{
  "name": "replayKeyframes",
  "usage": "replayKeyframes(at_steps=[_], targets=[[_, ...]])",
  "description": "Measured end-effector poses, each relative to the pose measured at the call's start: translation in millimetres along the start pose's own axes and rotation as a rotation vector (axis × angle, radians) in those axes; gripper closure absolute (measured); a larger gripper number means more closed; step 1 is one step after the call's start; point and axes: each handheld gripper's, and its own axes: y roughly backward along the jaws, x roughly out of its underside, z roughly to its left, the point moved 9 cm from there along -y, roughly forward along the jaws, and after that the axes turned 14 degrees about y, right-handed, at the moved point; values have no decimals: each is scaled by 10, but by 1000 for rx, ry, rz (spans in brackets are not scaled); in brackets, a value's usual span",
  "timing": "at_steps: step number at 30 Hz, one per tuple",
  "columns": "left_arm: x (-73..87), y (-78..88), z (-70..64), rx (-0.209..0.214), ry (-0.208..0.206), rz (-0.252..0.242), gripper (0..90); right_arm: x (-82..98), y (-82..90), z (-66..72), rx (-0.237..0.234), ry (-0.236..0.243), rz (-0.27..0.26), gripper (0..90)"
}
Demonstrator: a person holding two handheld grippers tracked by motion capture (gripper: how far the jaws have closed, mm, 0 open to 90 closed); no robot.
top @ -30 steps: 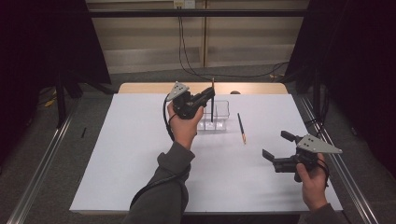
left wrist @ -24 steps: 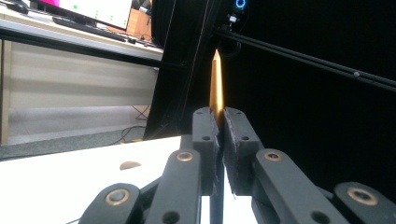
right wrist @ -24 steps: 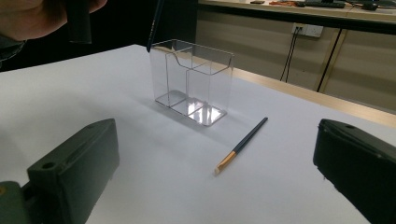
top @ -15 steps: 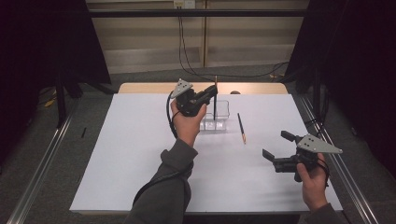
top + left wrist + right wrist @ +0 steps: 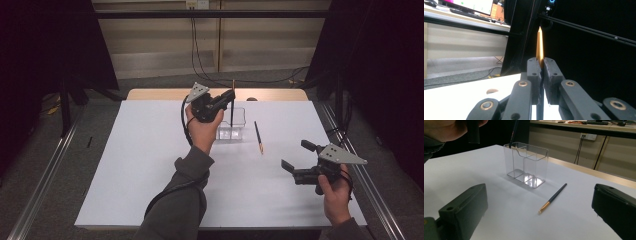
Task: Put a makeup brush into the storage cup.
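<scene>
Here I had the clear holder [image 5: 233,124] standing mid-table, my left gripper [image 5: 229,95] clamped on a pencil [image 5: 232,109], upright, tip at the holder's near-left compartment rim. The right gripper [image 5: 296,158] stood open, empty, the nearer hand to the spare pencil [image 5: 258,136] lying beside the holder

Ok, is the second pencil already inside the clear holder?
No, the second pencil lies flat on the white table beside the clear holder, outside both compartments.
</scene>
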Motion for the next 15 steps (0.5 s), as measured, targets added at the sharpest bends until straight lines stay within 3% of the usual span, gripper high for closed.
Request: replayKeyframes(at_steps=[8,10,11,14,15], targets=[[8,-35,13,3,-5,7,841,16,-1,-12,4,-5,3,0],[-7,-65,7,-2,23,-20,841,16,-2,-11,1,-6,2,0],[4,-62,19,0,3,-4,841,16,-1,-11,2,-6,2,0],[0,-77,29,-1,1,-4,841,12,5,-8,-5,-4,1,0],[-9,-90,19,-1,20,-19,841,10,5,-10,-3,-6,-1,0]])
